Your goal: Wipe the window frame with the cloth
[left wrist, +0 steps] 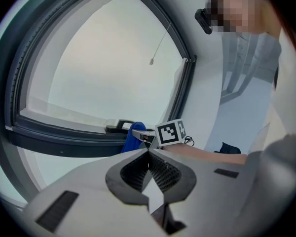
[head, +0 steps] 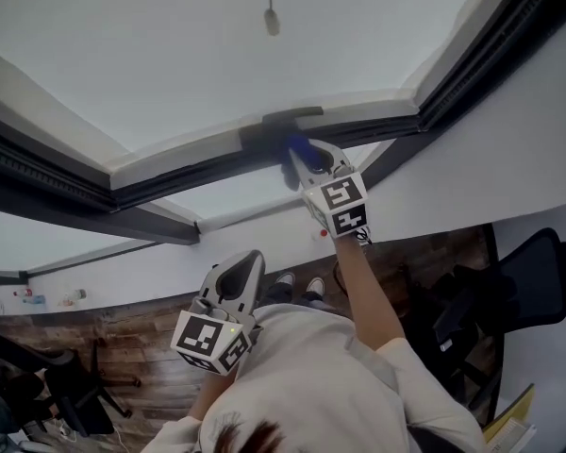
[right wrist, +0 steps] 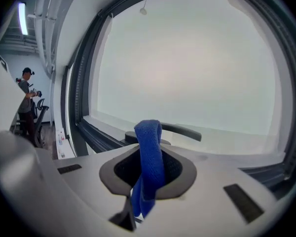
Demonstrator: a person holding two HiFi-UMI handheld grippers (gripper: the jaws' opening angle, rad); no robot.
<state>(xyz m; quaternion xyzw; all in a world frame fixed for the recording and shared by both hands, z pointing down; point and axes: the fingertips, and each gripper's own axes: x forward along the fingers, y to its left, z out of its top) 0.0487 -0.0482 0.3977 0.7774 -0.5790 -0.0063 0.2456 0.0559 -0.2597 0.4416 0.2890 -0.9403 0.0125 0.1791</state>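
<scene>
Cloth (right wrist: 149, 149): blue, folded into a narrow strip, clamped upright in the right claw (head: 308, 162), which is raised on an outstretched arm to the handle (right wrist: 181, 131) of the dark window frame (head: 170, 176). Left claw (head: 249, 262): jaws pressed together, nothing between them, held low by the chest. Wooden floor (head: 123, 347) is seen below.

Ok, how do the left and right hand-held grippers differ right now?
The right hand-held gripper is shut on the blue cloth; the left hand-held gripper is shut with nothing between its jaws. The right one is up at the dark window frame, by its handle; the left one is low, near the person's torso, away from the frame. Both are closed and point toward the frame.
</scene>
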